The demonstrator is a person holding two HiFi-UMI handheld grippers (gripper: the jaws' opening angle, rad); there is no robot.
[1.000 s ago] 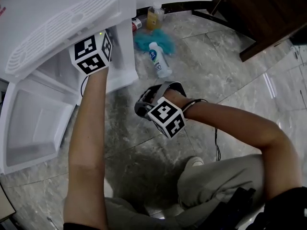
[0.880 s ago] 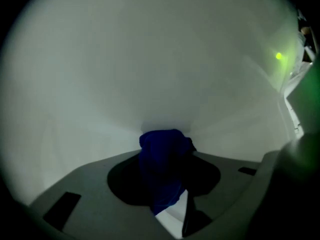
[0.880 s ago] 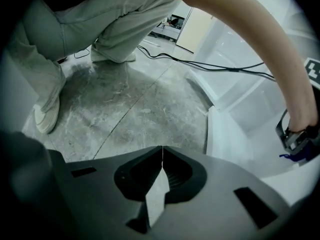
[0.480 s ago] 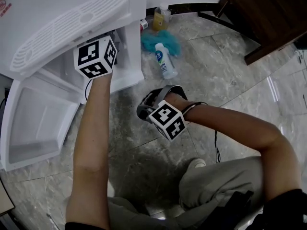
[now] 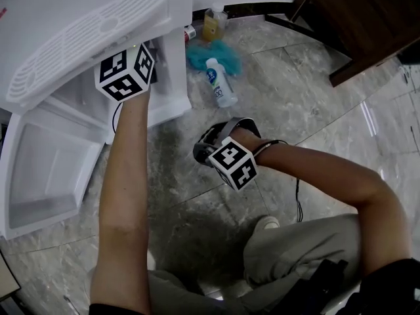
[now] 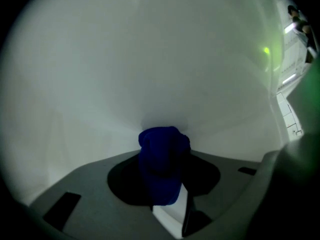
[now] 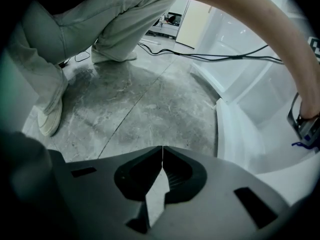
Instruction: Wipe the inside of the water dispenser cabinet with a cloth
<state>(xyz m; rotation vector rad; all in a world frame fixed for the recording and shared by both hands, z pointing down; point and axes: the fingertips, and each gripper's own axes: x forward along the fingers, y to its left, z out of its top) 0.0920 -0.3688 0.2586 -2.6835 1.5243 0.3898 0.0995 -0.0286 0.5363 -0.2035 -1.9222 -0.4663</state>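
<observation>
Clamped between the jaws of the left tool (image 6: 165,194): a blue cloth (image 6: 161,144), bunched into a wad and poking out past the jaw tips. Deep inside the water dispenser cabinet (image 5: 167,77), with the wad's front end close up against the white inner wall (image 6: 150,59); hard to tell whether touching. A small green light (image 6: 266,50) glowing off to the right.

Seen from the head view, only that tool's marker cube (image 5: 126,72) showing at the cabinet mouth, just under the slotted white drip tray (image 5: 79,38), with the forearm reaching in from below. Cabinet door (image 5: 49,169) swung open at the lower left, hollow inner side facing up.

Right tool (image 7: 162,164) with jaws pressed fully together, nothing between them. Held low over the grey marbled floor (image 5: 197,209), pointing steeply down, off to the right of the cabinet and clear of it.

Farther out on the floor: a white bottle (image 5: 218,82) lying on its side next to a teal fluffy rag (image 5: 200,56), and a yellowish bottle (image 5: 211,23) upright behind them near the wall. Dark wooden furniture (image 5: 367,18) at the upper right. Light trousers (image 5: 295,254) and a pale shoe (image 5: 266,223) of the person at the bottom.
</observation>
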